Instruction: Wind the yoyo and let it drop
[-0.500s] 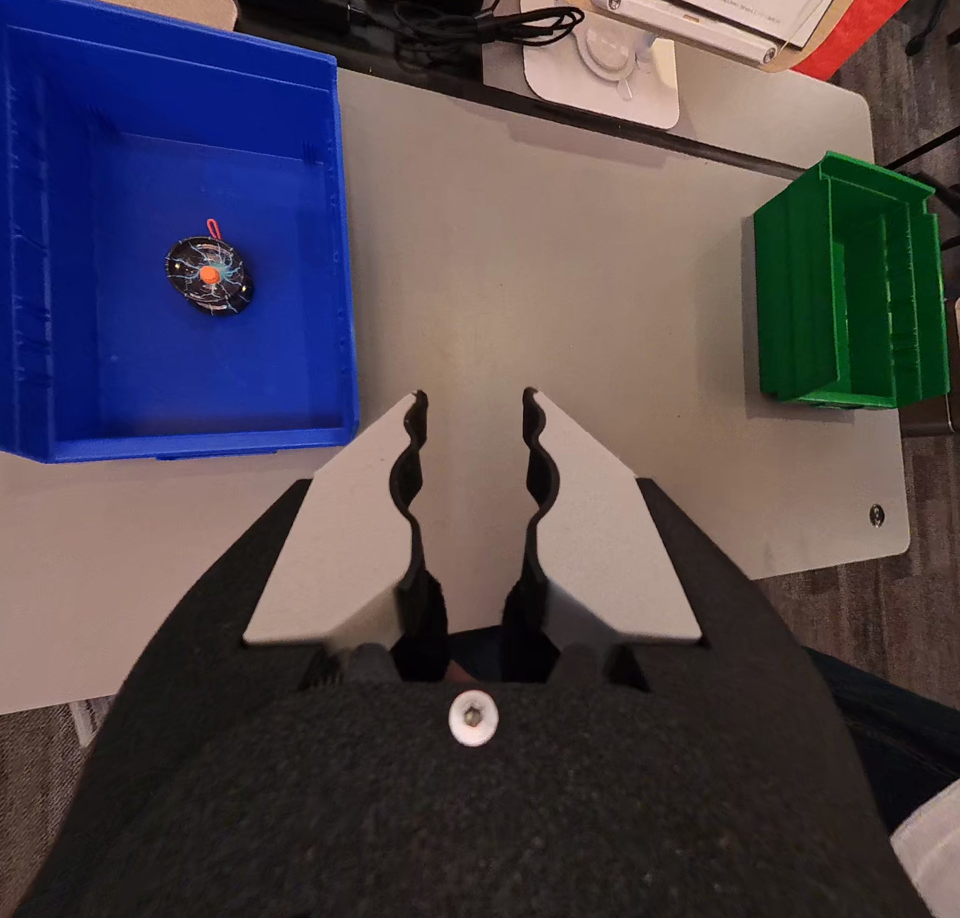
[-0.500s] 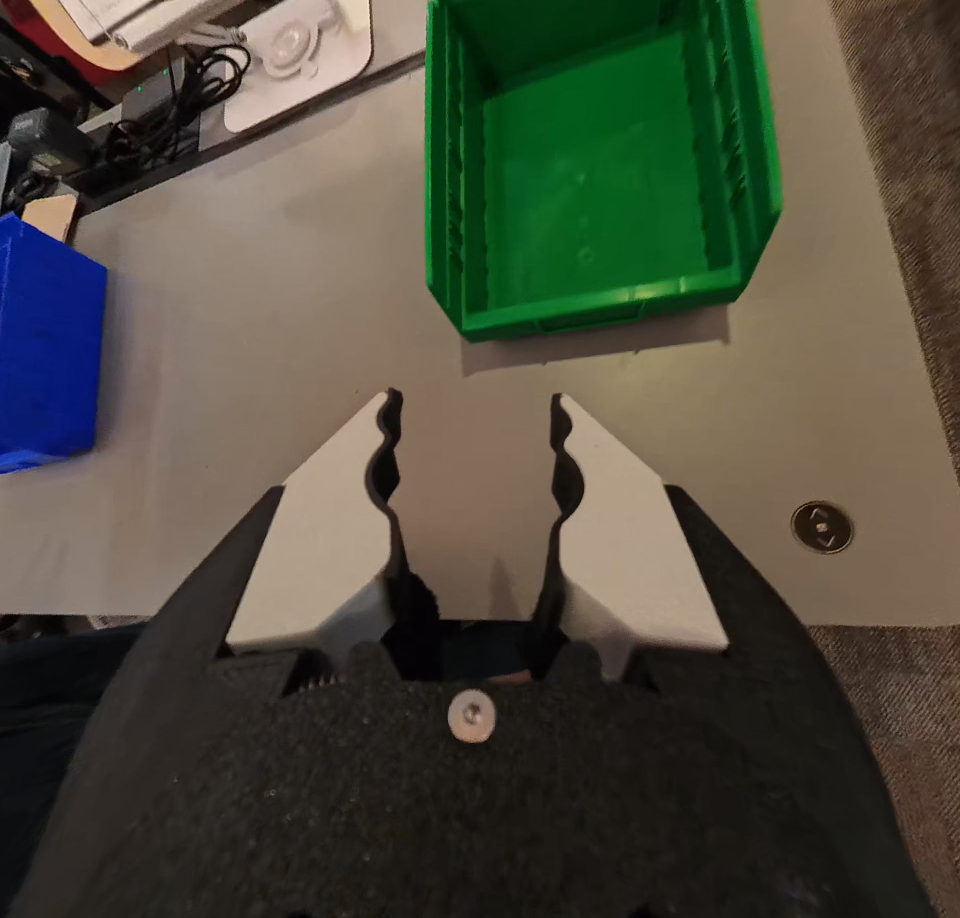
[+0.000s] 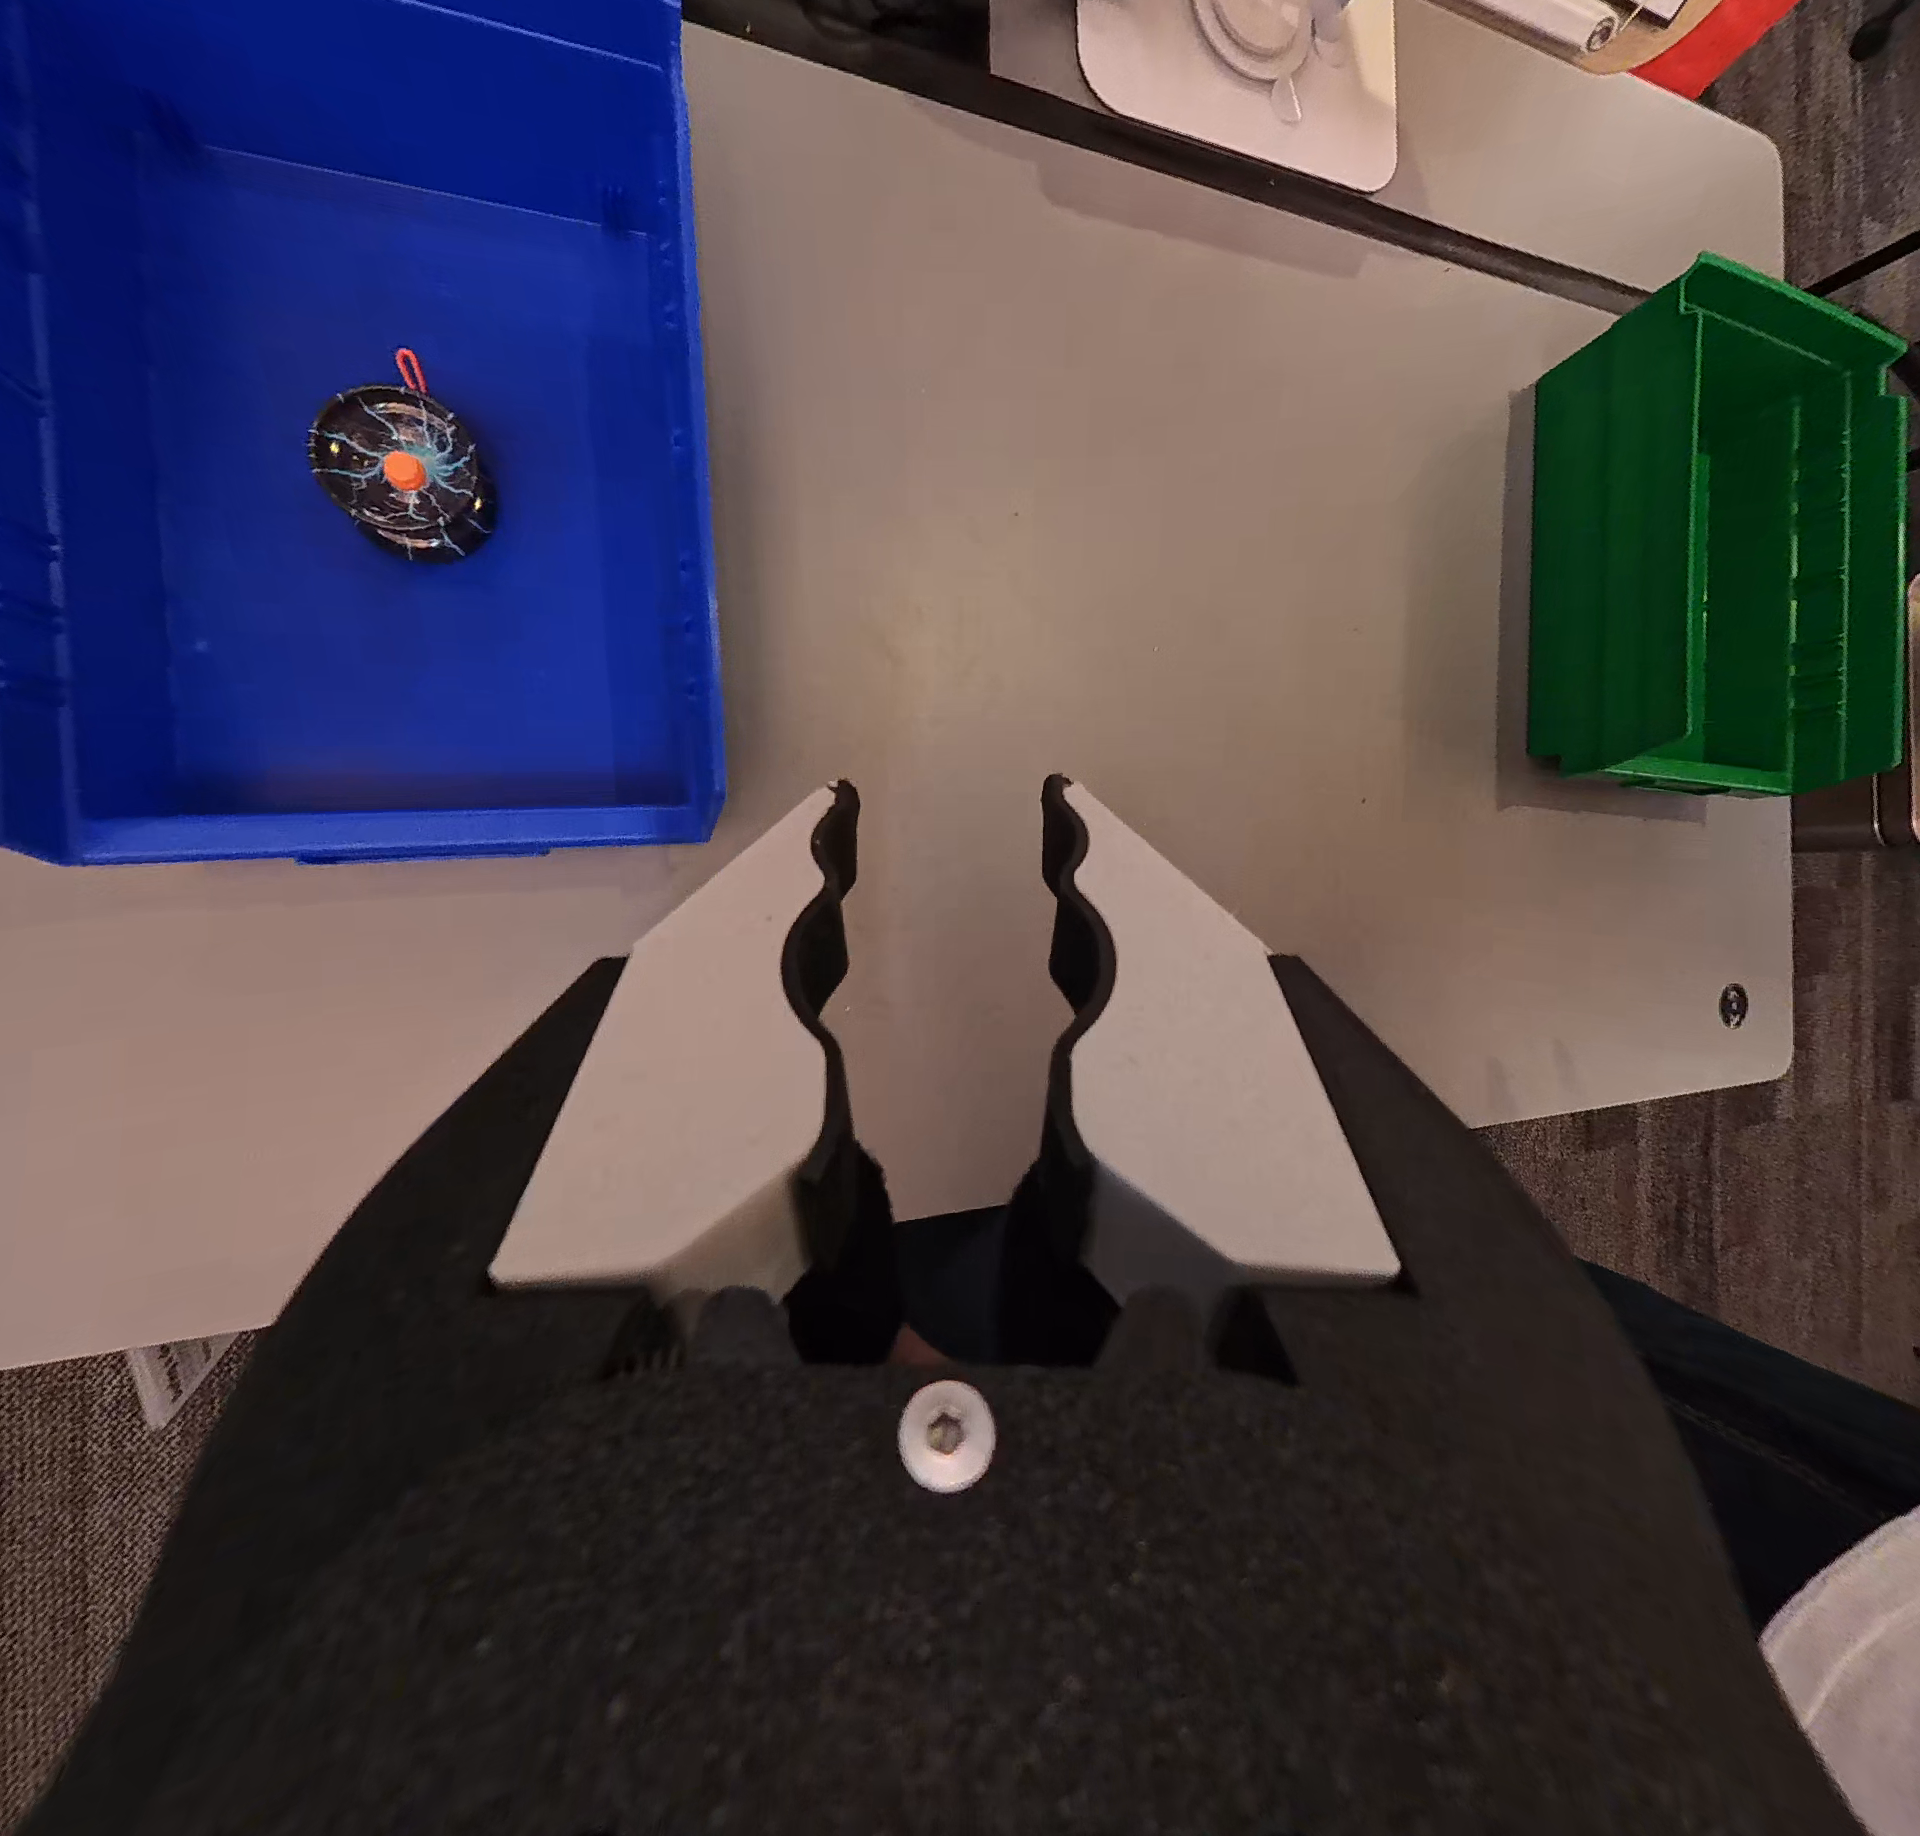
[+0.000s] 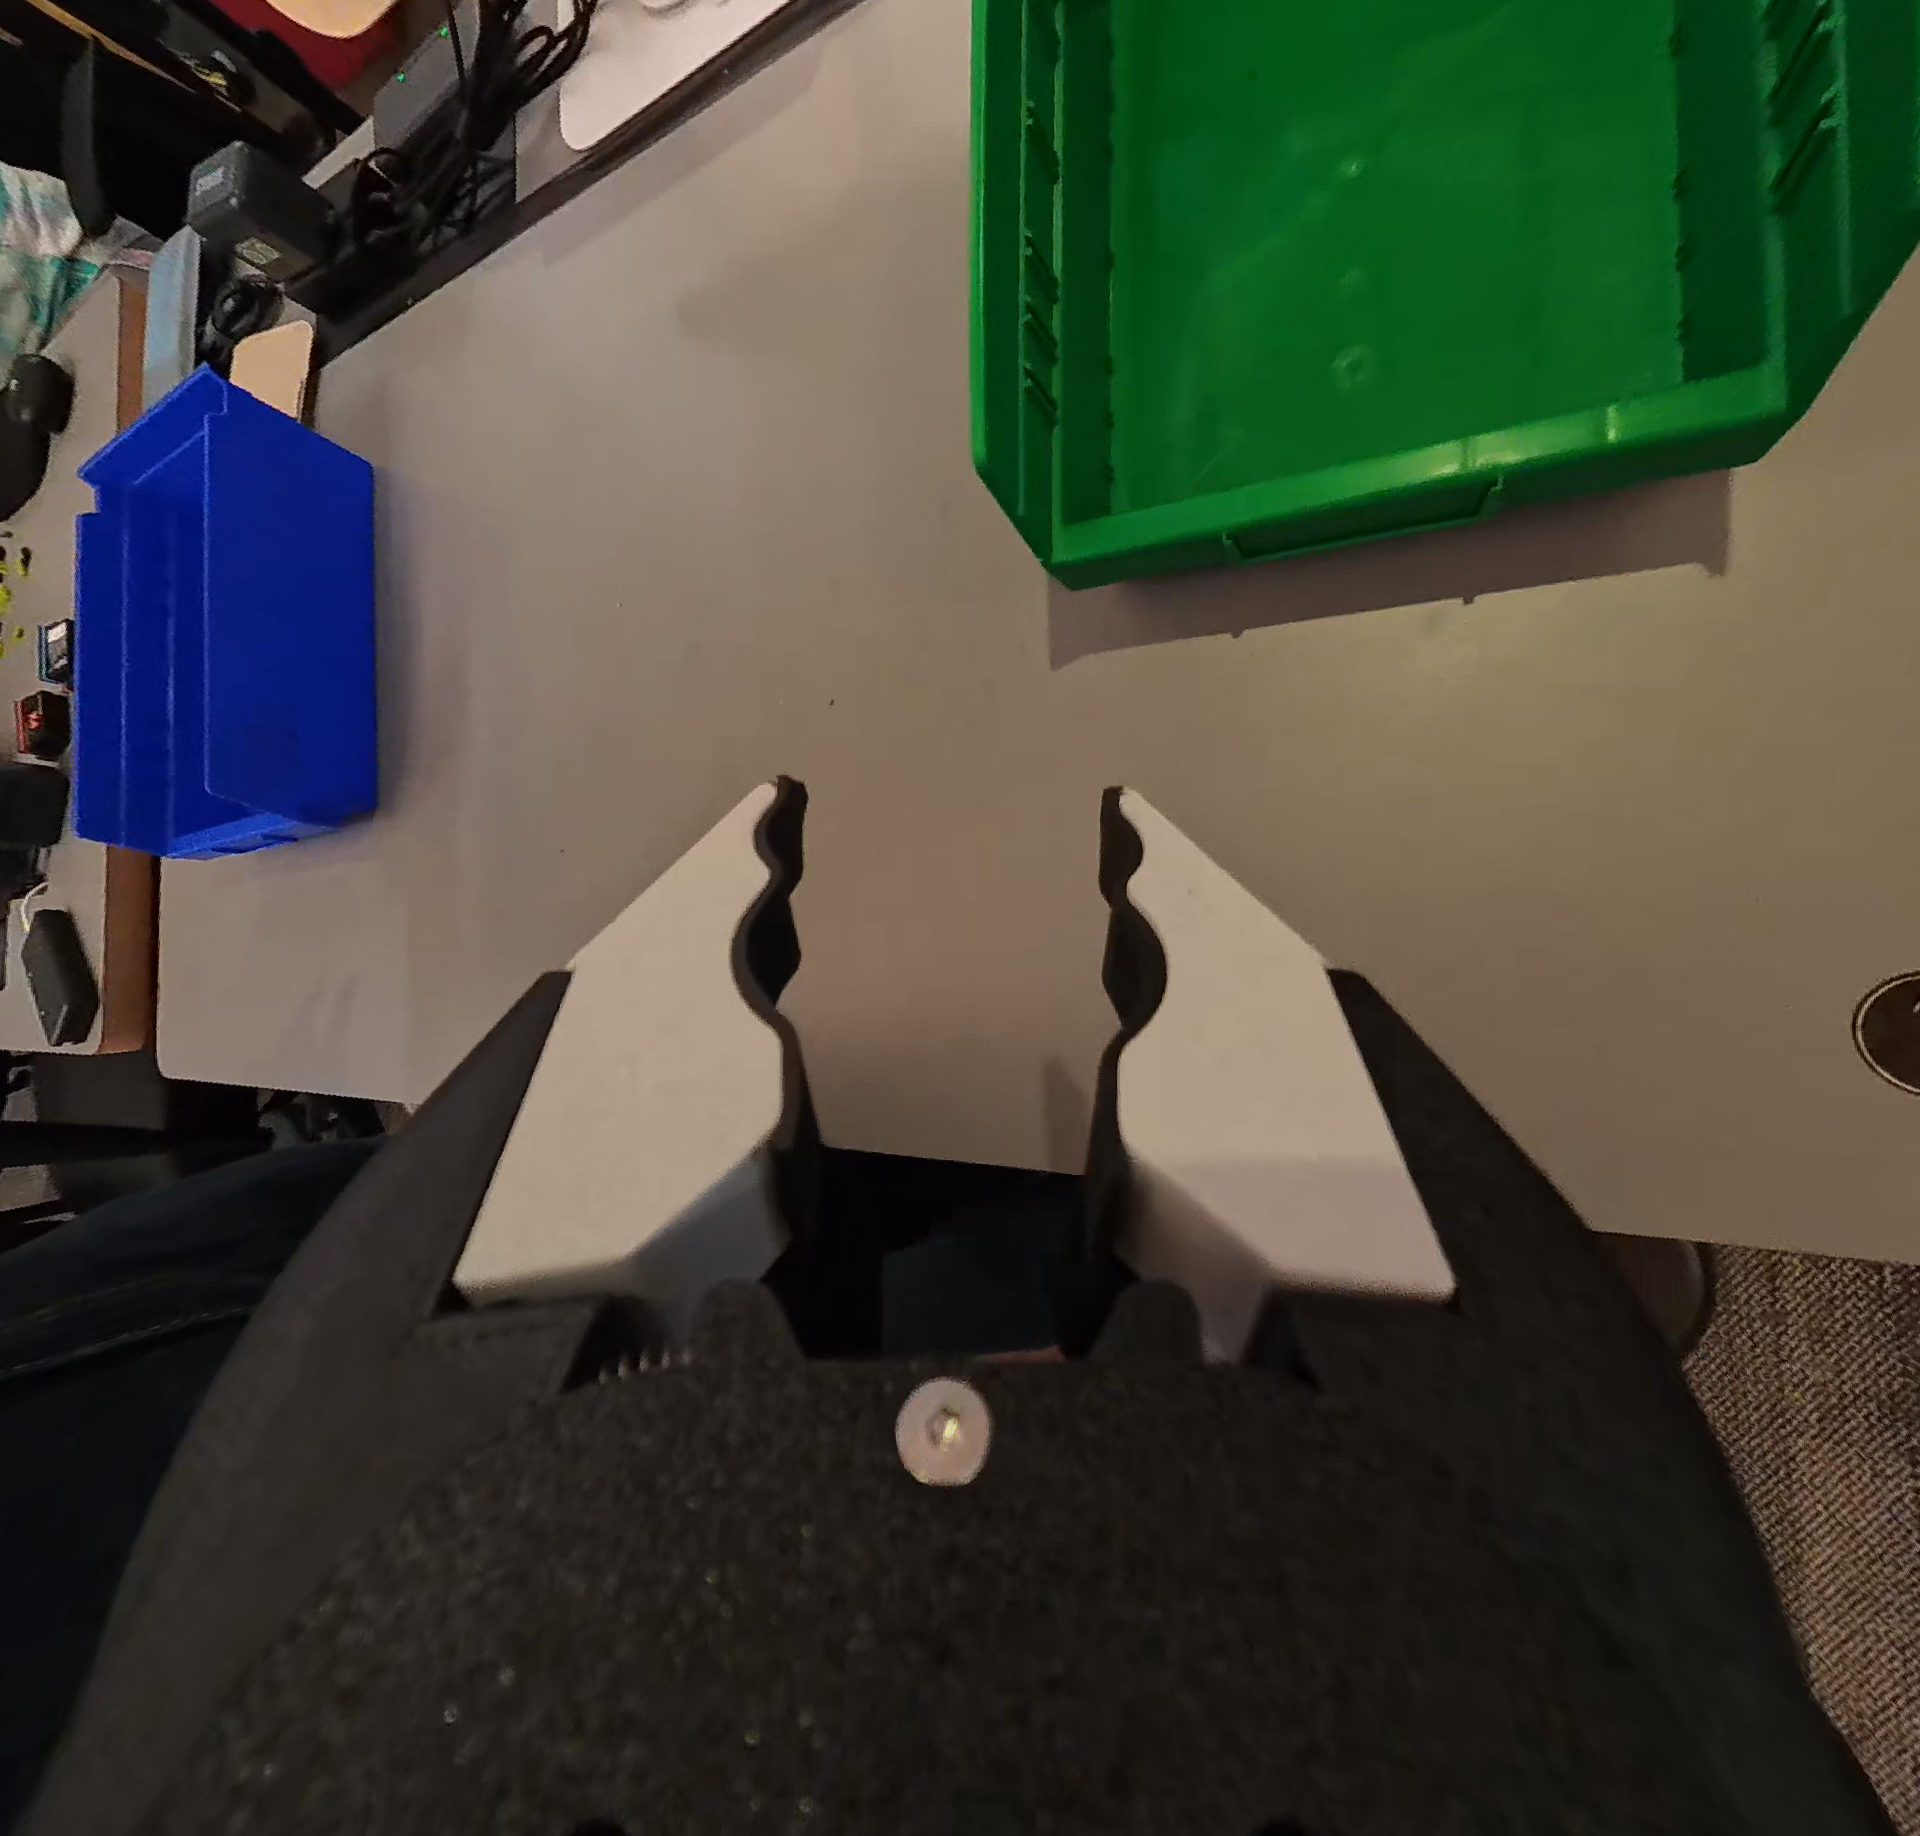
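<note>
Both views have shifted a little against the earlier frames: the left tongs (image 3: 948, 780) now see slightly less of the far clutter, and the right tongs (image 4: 951, 787) have swung so that the green bin (image 4: 1361, 513) sits farther up and to their right, with the blue bin (image 4: 223, 633) showing more fully at their left. From the left wrist, the left tongs stand spread and empty above the bare grey surface (image 3: 1091, 498), pinching nothing. Ahead and to their left lies the blue bin (image 3: 665, 415), and on its floor rests the yoyo (image 3: 403, 472), a dark disc with pale blue streaks and an orange hub, lying flat, a small red loop of string poking out at its far edge. That bin's near wall stands between the tongs and the yoyo. The green bin (image 3: 1621, 581) sits well off to the right. From the right wrist, the right tongs are also spread and hold nothing; the green bin lies ahead and to the right, with nothing inside, and the blue bin is well apart to the left, its inside hidden from here. As I judge it, the task has barely begun: the yoyo is untouched, and picking it up, winding the string and letting it drop all remain.
</note>
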The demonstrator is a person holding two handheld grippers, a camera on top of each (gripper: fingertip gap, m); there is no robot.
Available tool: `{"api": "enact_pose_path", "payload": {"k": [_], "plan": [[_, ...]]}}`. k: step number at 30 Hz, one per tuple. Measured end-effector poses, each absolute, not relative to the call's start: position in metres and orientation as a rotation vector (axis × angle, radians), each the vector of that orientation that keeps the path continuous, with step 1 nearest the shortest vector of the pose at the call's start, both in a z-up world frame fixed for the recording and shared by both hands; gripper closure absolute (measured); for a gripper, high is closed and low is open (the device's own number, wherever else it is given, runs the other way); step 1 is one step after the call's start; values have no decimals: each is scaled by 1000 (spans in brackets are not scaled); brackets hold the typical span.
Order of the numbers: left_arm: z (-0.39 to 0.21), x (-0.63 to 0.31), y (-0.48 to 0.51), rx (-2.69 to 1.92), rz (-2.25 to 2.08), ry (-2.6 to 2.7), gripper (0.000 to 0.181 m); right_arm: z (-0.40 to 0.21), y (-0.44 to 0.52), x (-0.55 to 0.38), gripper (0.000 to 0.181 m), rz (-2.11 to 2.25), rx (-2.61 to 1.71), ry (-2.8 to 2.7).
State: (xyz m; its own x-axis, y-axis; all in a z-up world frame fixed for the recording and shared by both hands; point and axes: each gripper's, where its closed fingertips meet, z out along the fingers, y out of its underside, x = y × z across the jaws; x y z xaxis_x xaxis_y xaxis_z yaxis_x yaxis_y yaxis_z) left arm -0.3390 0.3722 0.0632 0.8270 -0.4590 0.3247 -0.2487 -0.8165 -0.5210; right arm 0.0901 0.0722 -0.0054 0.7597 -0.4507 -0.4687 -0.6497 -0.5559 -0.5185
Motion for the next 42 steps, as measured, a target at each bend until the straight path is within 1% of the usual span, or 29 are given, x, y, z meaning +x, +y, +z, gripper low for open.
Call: {"api": "enact_pose_path", "payload": {"k": [16, 21, 23, 25, 29, 33, 36, 42], "plan": [[49, -355, 369, -2603, -565, 520, 148, -5, 86, 89, 128, 434, -2269, 823], [35, -385, 375, -2659, -432, 591, 138, -4, 88, 86, 129, 451, -2254, 825], [28, -398, 378, -2697, -448, 565, 134, -8, 85, 79, 129, 463, -2279, 823], [23, -409, 385, -2715, -484, 504, 133, -14, 80, 70, 129, 476, -2316, 813], [3, -423, 404, -2762, -505, 454, 124, -21, 73, 53, 129, 497, -2389, 792], [-26, -428, 433, -2795, -401, 538, 119, -23, 71, 34, 129, 516, -2463, 762], [-51, -430, 453, -2821, -311, 627, 119, -21, 73, 20, 128, 509, -2528, 714], [-87, -425, 484, -2846, -281, 724, 120, -18, 83, -6, 128, 494, -2621, 652]]}}
